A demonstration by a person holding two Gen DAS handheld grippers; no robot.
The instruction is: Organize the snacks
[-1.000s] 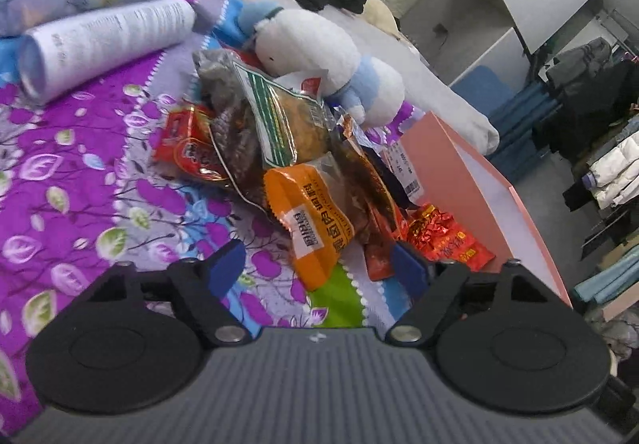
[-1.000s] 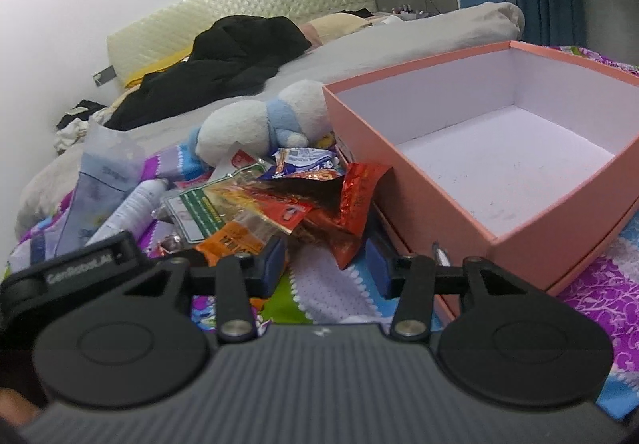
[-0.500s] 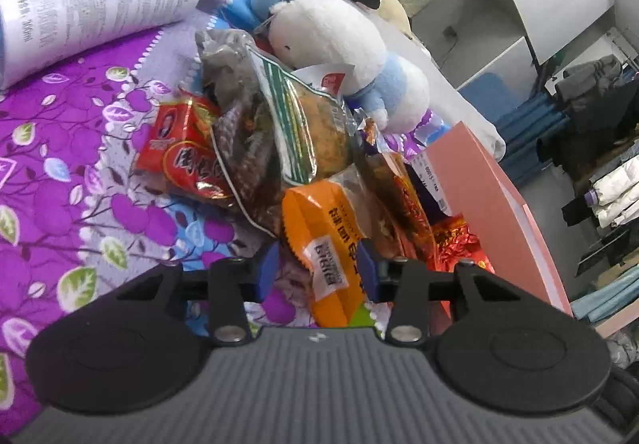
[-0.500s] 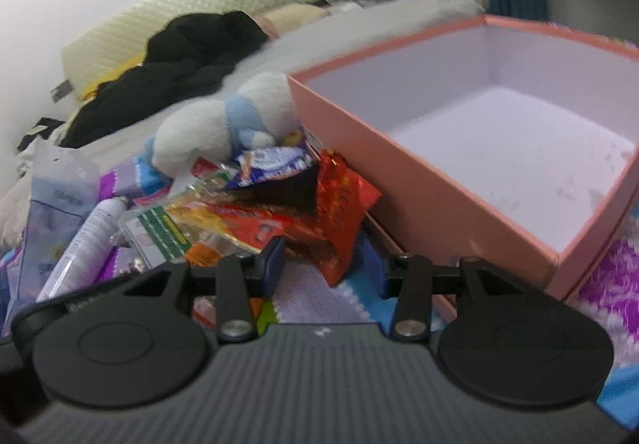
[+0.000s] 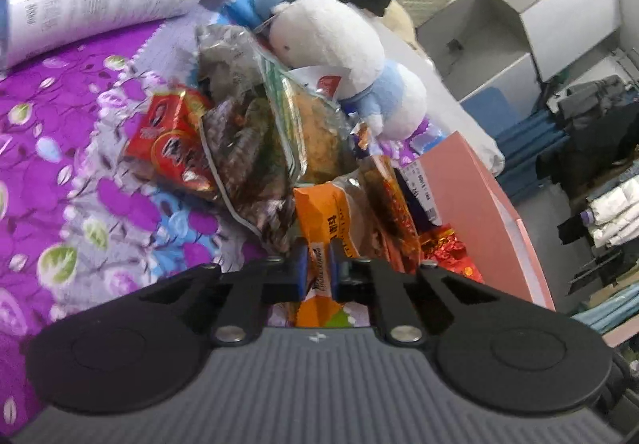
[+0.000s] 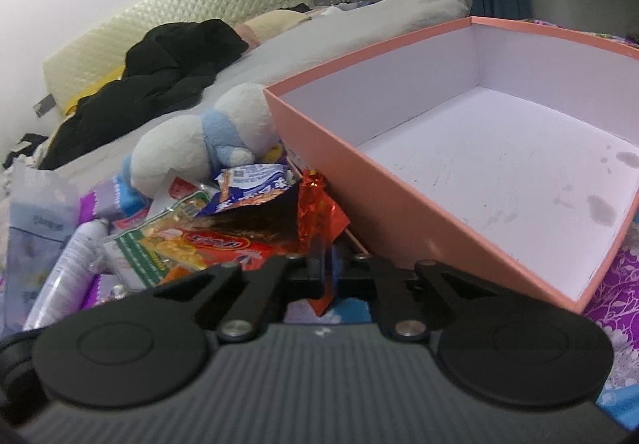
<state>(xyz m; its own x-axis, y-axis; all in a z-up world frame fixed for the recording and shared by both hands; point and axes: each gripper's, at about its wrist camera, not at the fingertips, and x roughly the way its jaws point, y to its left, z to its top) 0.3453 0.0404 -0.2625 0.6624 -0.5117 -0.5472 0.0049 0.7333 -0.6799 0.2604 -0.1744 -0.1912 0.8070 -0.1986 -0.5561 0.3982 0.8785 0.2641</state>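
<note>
Left gripper (image 5: 318, 271): jaws have just been closing and now pinch the near end of the orange pack (image 5: 325, 222); only a narrow gap remains, filled by the wrapper.
Right gripper (image 6: 324, 269): jaws have just been closing and are now almost fully together, nipping the lower tip of the red foil pack (image 6: 319, 212).
Why held so: each gripper takes an outer pack by its loose end, probably so it lifts free without dragging the pile.
Orange pack: lies at the pile's 6 o'clock edge in the left view, on the quilt (image 5: 60, 148); long axis runs 6 to 12, far end tucked under the clear packs.
Red foil pack: at the pile's 3 o'clock side in the right view, just beside the box (image 6: 319, 148) wall; long axis near upright, twisted top at 12, gripped tip at 6.
Box: pink, open, bare inside, at 2 o'clock from the right gripper; likely the place for the snacks.
Plush (image 6: 207, 140): at 12 o'clock behind the pile, touching it.
Bottle (image 5: 100, 0): lies at 10 o'clock in the left view, apart from the pile.
</note>
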